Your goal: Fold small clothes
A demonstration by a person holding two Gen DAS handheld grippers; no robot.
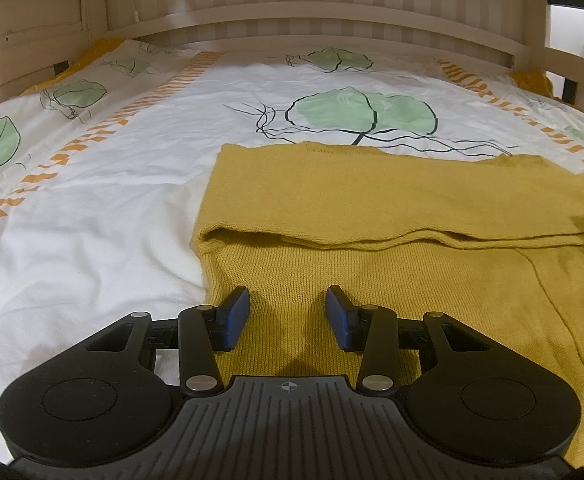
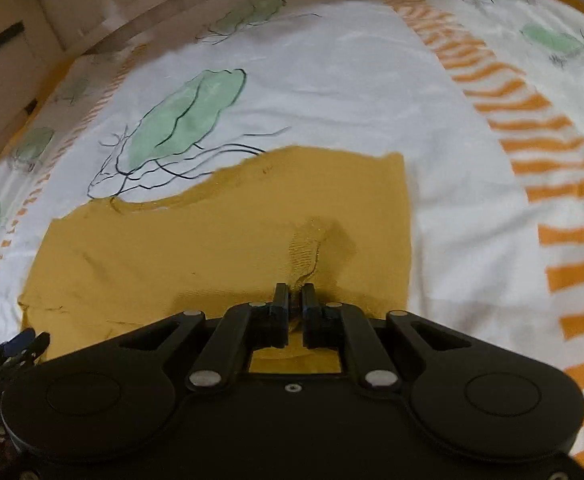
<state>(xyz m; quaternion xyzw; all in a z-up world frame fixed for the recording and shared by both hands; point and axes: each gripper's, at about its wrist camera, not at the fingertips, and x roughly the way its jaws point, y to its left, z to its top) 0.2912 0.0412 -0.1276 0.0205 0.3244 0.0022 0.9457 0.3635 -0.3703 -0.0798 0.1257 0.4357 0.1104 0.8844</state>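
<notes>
A mustard-yellow knitted garment (image 1: 372, 208) lies partly folded on the bed, with an upper layer lying over a lower one. My left gripper (image 1: 287, 300) is open and empty, its blue pads (image 1: 237, 312) resting low over the garment's near left part. In the right wrist view the same garment (image 2: 171, 248) spreads across the sheet. My right gripper (image 2: 295, 294) is shut on a pinched ridge of the yellow fabric, which bunches up just ahead of the fingertips. The left gripper's tip shows at the right wrist view's lower left (image 2: 19, 344).
The bed is covered by a white sheet (image 1: 111, 200) with green leaf prints and orange striped bands (image 2: 532, 140). A wooden bed rail (image 1: 292, 24) runs along the far side. A loose yellow thread (image 1: 552, 292) trails over the garment's right part.
</notes>
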